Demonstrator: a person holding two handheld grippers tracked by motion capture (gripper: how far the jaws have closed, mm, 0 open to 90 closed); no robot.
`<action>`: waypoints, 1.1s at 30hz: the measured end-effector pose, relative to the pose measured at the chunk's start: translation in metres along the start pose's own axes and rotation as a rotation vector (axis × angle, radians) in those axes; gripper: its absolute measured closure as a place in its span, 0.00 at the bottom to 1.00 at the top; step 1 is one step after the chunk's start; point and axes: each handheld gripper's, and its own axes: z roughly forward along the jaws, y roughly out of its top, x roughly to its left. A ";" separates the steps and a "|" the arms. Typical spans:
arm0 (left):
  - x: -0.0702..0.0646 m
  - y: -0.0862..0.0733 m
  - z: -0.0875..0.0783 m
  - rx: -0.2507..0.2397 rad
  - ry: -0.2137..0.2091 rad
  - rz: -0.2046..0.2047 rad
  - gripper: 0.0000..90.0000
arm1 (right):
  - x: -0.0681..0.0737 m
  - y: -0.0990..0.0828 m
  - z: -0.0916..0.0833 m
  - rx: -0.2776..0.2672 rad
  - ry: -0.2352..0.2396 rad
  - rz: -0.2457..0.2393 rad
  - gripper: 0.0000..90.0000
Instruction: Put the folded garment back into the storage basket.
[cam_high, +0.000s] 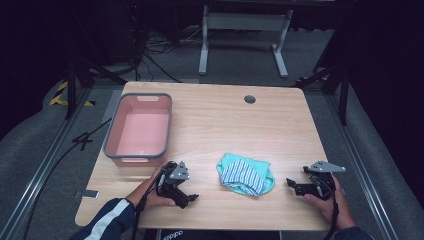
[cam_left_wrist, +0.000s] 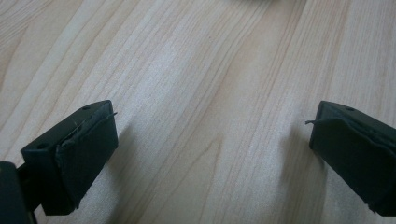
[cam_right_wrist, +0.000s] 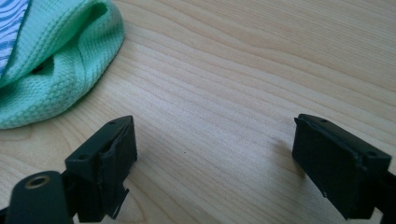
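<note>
Your left gripper (cam_high: 191, 198) sits on the table (cam_high: 225, 125) just left of the crumpled cloth (cam_high: 246, 174), jaws spread wide with bare wood between them. Your right gripper (cam_high: 291, 184) is on the cloth's other side, near it but not touching, jaws also wide apart and holding nothing. In the right gripper view the cloth's mint-green waffle fabric (cam_right_wrist: 51, 60) lies past the left jaw, striped part at the edge. The pink bin (cam_high: 139, 128) stands behind and left of the cloth, well apart.
</note>
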 end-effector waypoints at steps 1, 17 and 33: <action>0.000 0.000 0.000 -0.001 0.000 0.000 0.01 | 0.000 0.000 0.000 0.000 0.000 0.000 0.16; 0.004 0.005 -0.004 0.002 0.050 -0.059 0.19 | -0.001 0.001 0.000 0.010 -0.025 0.017 0.12; 0.026 0.074 0.019 -0.071 0.101 -0.090 0.29 | 0.039 0.030 -0.001 -0.019 0.049 0.023 0.42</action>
